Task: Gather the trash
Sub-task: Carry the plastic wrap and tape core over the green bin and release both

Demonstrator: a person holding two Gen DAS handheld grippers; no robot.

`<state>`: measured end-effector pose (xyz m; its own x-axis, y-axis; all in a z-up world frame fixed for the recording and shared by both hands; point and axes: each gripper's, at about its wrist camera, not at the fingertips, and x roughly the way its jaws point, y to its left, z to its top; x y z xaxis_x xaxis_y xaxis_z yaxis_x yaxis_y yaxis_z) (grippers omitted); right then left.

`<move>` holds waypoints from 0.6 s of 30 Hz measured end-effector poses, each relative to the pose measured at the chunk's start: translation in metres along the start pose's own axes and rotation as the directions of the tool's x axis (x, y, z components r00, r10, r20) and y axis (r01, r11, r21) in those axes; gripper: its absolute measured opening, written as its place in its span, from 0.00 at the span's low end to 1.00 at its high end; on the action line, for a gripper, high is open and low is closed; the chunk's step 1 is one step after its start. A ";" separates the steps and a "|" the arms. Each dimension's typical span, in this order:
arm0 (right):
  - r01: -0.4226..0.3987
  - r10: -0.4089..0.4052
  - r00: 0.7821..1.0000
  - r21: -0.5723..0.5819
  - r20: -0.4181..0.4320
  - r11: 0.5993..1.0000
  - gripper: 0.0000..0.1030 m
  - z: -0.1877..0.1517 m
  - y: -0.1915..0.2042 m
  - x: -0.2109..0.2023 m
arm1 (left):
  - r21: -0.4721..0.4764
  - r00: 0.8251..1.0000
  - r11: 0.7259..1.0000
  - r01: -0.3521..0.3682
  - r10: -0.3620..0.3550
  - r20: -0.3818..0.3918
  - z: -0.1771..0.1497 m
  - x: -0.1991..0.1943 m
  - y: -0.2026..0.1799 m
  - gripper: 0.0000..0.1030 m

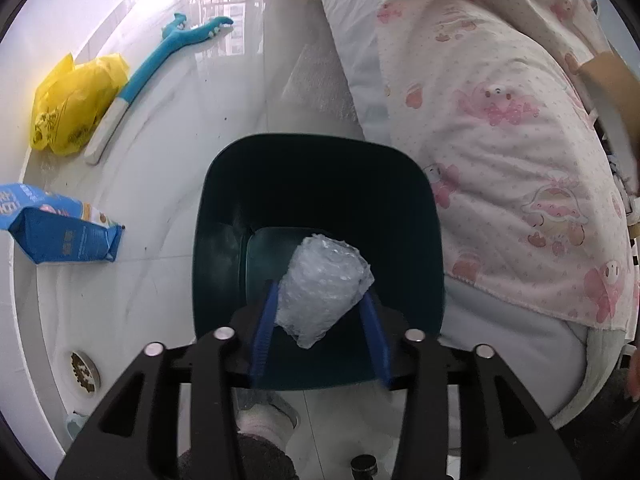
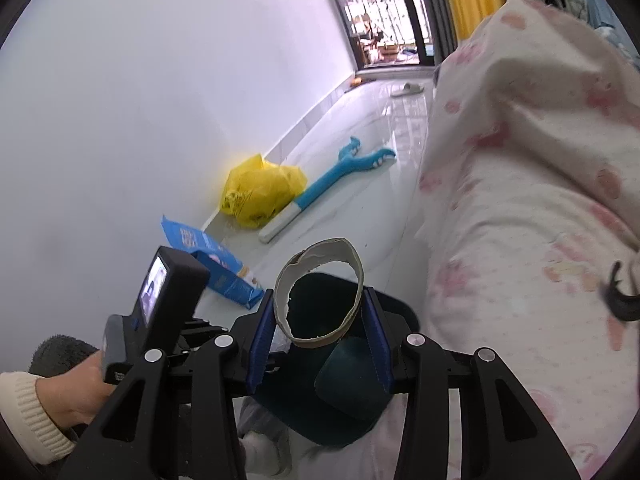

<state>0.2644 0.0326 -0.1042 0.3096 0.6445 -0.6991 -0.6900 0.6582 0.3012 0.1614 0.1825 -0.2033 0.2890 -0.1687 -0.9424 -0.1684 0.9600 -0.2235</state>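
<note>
Glossy white floor tiles run along a pale wall, with a bed under a pink-printed quilt (image 1: 500, 140) filling the right of both views. At the far left of the left wrist view lie a yellow plastic bag (image 1: 72, 108) and, below it, a blue carton (image 1: 60, 232), both still on the floor and both probably light; the bag is limp and would best be pinched at a bunched fold, the carton across its narrow flat sides. Beside them lies a blue long-handled toy grabber (image 1: 160, 60). At centre, the dark green bin (image 1: 224, 200) stands open, and the left gripper (image 1: 320, 312) hangs above it with a wad of bubble wrap (image 1: 324, 280) between its blue fingers (image 1: 264, 328); the jaws stand slightly apart and the wad seems loose, likely on the point of dropping. It is feather-light, springy and slick. In the right wrist view, the right gripper (image 2: 318, 320) clamps a torn cardboard tape ring (image 2: 320, 292) across its width, bowing it oval; the ring is light, crushable and best held gently.
</note>
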 end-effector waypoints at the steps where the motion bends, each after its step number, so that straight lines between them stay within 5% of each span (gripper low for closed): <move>1: 0.000 0.000 1.000 0.001 -0.008 1.000 0.42 0.000 0.002 0.003 | -0.004 1.000 1.000 0.000 0.000 0.003 0.000 -0.002 0.002 0.55; 10: 0.005 0.000 0.994 0.045 -0.112 0.999 0.42 -0.004 0.008 0.048 | -0.001 0.992 1.000 -0.029 0.029 0.122 -0.003 -0.039 0.023 0.75; 18: 0.023 -0.012 0.981 0.052 -0.195 0.998 0.42 -0.013 0.015 0.089 | -0.013 0.950 0.998 -0.067 0.068 0.305 -0.007 -0.081 0.040 0.77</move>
<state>0.2734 0.0951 -0.1707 0.1849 0.5483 -0.8156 -0.6478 0.6921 0.3184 0.1244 0.2331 -0.1379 0.5502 -0.0271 -0.8346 -0.2000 0.9661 -0.1632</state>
